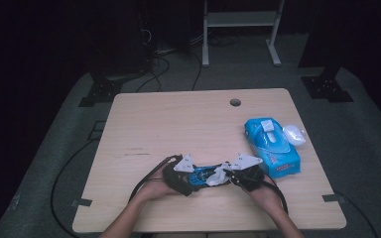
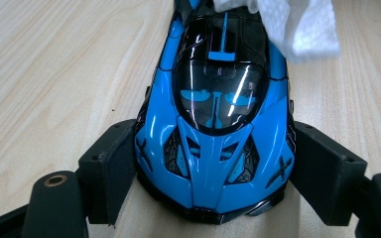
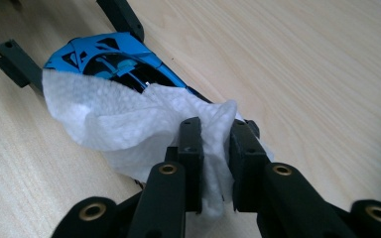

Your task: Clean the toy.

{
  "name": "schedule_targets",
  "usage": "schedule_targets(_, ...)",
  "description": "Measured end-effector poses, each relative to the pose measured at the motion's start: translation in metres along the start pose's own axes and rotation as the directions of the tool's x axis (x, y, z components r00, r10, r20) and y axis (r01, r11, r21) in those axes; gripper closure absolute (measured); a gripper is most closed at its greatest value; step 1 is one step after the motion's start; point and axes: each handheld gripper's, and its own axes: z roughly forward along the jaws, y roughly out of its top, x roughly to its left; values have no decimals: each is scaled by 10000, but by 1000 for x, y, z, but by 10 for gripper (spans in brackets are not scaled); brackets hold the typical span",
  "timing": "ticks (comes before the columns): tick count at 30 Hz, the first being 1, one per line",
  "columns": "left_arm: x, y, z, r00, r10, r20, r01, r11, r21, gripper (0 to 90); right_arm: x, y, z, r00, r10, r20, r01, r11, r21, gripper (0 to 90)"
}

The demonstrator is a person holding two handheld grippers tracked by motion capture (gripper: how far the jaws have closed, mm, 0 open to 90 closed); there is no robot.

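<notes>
The blue toy car (image 1: 204, 175) rests on the wooden table (image 1: 178, 124), near its front edge, between the 2 grippers. The left gripper (image 2: 213, 163) clamps the car's nose, 1 jaw pressed against each flank. The right gripper (image 3: 213, 163) pinches a white tissue (image 3: 124, 126), which drapes over the car's rear section. A blue wipes pack (image 1: 273, 147) lies to the right, apart from the car, with a white object (image 1: 294, 134) beside it.

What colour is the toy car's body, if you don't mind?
Bright blue with black panels on the toy car, clearest in the left gripper view.
</notes>
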Motion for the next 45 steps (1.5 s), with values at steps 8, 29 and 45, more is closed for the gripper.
schedule_targets(8, 0, 0, 0, 10000, -6, 0, 6, 10000, 9, 239, 0, -2, -3, 9964, 463, -709, -486, 9983, -319, 796)
schedule_targets(29, 0, 0, 0, 10000, 46, 21, -46, 10000, 17, 242, 2, -2, -2, 9968, -139, -787, 141, 9999, 20, 804)
schedule_targets(45, 0, 0, 0, 10000, 47, 51, -47, 10000, -1, 242, -32, -11, -19, 9490, 1908, 2511, -1817, 9816, -591, 803)
